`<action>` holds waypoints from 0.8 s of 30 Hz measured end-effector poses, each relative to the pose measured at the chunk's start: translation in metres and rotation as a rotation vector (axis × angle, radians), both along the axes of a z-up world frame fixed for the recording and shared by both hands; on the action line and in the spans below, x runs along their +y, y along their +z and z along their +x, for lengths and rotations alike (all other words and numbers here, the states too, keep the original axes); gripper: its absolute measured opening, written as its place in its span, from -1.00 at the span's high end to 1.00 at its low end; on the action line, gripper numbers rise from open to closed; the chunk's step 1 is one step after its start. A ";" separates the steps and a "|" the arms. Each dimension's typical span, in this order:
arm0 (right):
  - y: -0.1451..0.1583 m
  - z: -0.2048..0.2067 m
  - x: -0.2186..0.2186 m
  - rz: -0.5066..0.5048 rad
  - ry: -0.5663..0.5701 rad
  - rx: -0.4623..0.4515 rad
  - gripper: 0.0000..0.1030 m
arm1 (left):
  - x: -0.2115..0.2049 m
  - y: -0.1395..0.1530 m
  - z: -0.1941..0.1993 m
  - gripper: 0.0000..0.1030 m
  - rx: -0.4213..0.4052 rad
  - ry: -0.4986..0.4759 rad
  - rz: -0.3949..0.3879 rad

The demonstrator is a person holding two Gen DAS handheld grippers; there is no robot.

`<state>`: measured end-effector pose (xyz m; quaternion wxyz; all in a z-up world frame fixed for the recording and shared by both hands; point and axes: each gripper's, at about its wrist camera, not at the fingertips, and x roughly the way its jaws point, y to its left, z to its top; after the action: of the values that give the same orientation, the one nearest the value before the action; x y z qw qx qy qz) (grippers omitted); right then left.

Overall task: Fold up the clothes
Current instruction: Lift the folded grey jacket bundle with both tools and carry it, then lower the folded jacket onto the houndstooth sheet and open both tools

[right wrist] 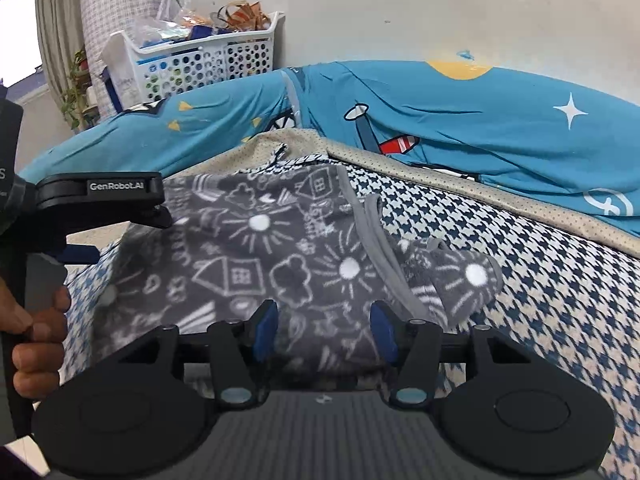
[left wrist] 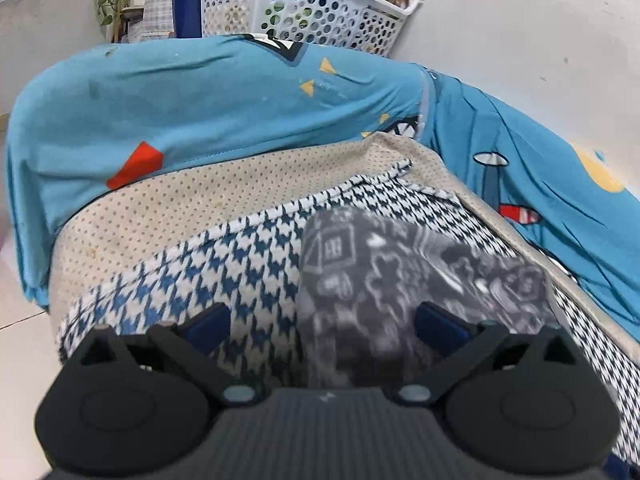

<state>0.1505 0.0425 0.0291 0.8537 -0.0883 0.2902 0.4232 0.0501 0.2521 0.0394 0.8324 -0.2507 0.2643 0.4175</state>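
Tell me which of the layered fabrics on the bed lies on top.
The grey doodle-print garment. It lies over the houndstooth cloth, which covers the beige dotted sheet and the blue bedsheet.

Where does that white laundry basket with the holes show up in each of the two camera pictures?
Left wrist view: the white basket sits top centre, behind the blue sheet.
Right wrist view: the white basket sits upper left, against the wall.
Shared landmark: the grey doodle-print garment on the houndstooth cloth.
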 end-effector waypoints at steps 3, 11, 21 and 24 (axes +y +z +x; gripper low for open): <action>0.003 -0.009 -0.012 -0.024 0.013 0.029 -0.09 | -0.022 0.002 -0.007 -0.99 0.019 -0.033 -0.003; 0.002 -0.019 -0.056 -0.096 -0.025 0.155 -0.09 | -0.078 -0.005 -0.031 -0.99 0.091 -0.090 0.007; -0.001 -0.027 -0.090 -0.190 -0.049 0.168 -0.12 | -0.124 -0.024 -0.042 -0.99 0.163 -0.134 -0.018; -0.002 -0.030 -0.091 -0.227 -0.039 0.158 -0.16 | -0.137 -0.029 -0.045 -1.00 0.182 -0.147 -0.028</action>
<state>0.1210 -0.0487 0.0269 0.8208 -0.1448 0.4043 0.3766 0.0046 0.1148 0.0103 0.8299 -0.2033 0.3621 0.3726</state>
